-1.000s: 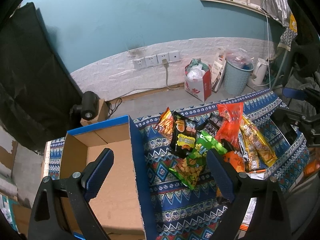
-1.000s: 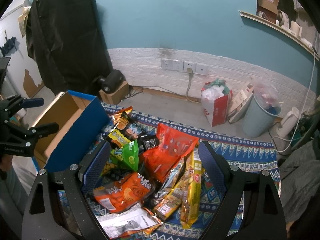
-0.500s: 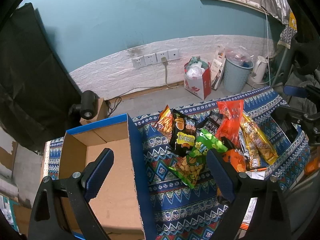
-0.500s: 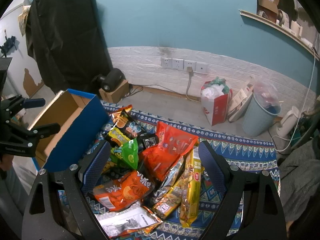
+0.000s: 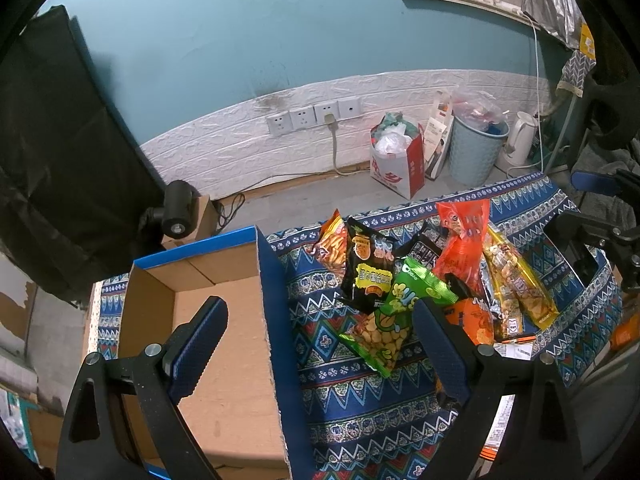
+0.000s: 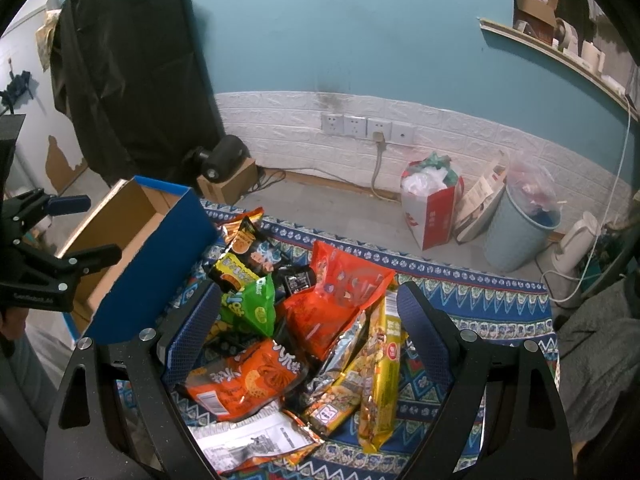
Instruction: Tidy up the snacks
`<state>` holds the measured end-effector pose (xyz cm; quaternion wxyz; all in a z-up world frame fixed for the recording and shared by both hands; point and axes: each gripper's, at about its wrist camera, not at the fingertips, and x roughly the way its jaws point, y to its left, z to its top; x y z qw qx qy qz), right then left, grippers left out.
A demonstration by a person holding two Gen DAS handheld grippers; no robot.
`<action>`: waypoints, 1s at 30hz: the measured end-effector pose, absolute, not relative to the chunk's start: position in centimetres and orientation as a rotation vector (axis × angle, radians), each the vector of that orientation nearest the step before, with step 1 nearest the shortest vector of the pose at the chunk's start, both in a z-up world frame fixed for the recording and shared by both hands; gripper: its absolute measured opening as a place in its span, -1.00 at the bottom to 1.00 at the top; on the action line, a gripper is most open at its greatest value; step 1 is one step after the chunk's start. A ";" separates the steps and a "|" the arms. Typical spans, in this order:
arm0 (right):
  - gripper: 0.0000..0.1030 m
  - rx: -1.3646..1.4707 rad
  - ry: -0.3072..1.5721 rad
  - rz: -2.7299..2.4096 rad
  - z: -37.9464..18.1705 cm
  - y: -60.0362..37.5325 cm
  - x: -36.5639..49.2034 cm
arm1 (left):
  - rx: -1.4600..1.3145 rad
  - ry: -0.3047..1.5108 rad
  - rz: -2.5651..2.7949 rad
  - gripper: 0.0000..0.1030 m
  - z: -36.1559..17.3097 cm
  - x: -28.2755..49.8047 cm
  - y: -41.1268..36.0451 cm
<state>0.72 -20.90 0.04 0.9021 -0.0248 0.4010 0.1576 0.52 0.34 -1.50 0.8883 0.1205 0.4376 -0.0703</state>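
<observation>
Left gripper (image 5: 320, 340) held wide, nothing gripped; cardboard box (image 5: 224, 344) seen under its left finger, open side up, judged ready as snack destination. Green snack bag (image 5: 390, 320) lies just inside its right finger, on patterned cloth (image 5: 360, 408); black bag (image 5: 368, 272) ahead. Right gripper (image 6: 304, 328) spread wide, empty, poised over snack pile (image 6: 320, 320); orange bag (image 6: 244, 380) nearest its left finger. Box floor partly hidden; lower packets overlapped, labels unreadable
</observation>
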 end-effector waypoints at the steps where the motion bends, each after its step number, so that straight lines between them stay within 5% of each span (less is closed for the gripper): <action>1: 0.71 -0.052 0.830 0.326 0.0 -20.9 0.8 | 0.251 0.909 -0.146 0.84 -1.5 0.5 0.3; 30: 0.71 -0.058 0.840 0.316 0.2 -21.6 0.8 | 0.258 0.911 -0.147 0.84 -1.9 0.4 0.2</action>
